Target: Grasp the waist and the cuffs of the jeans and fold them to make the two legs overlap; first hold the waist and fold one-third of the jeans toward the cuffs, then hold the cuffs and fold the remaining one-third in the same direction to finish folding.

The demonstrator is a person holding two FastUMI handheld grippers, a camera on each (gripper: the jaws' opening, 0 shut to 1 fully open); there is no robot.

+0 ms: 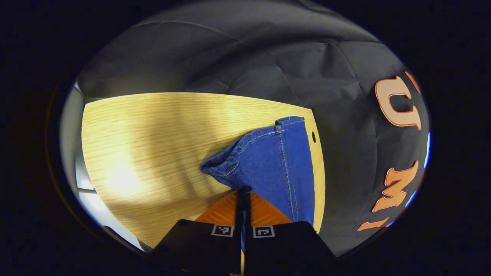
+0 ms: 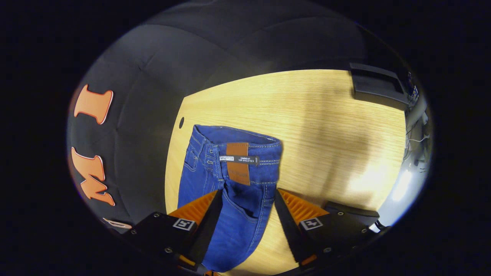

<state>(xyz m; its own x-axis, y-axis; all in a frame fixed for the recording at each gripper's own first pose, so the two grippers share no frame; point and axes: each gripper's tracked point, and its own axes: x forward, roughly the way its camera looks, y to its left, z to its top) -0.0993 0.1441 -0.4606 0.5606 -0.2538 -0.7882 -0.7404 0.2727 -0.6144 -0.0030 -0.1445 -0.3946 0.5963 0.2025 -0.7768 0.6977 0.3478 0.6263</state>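
My left gripper (image 1: 242, 193) has its jaws pinched tight on the jeans (image 1: 268, 161) cuff; my right gripper (image 2: 245, 203) has its jaws wide, straddling the waist on the desk (image 2: 326, 126).

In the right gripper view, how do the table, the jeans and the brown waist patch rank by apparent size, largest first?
1. table
2. jeans, though nearness to the camera enlarges them
3. brown waist patch, clearly smallest

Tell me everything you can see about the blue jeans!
The jeans are bright blue denim with pale stitching, lying on the wooden table near its edge. The waistband carries a brown patch, a small label and belt loops. In the left gripper view, the left gripper is shut on a bunched fold of the fabric. The right gripper is open, its fingers either side of the jeans below the waist.
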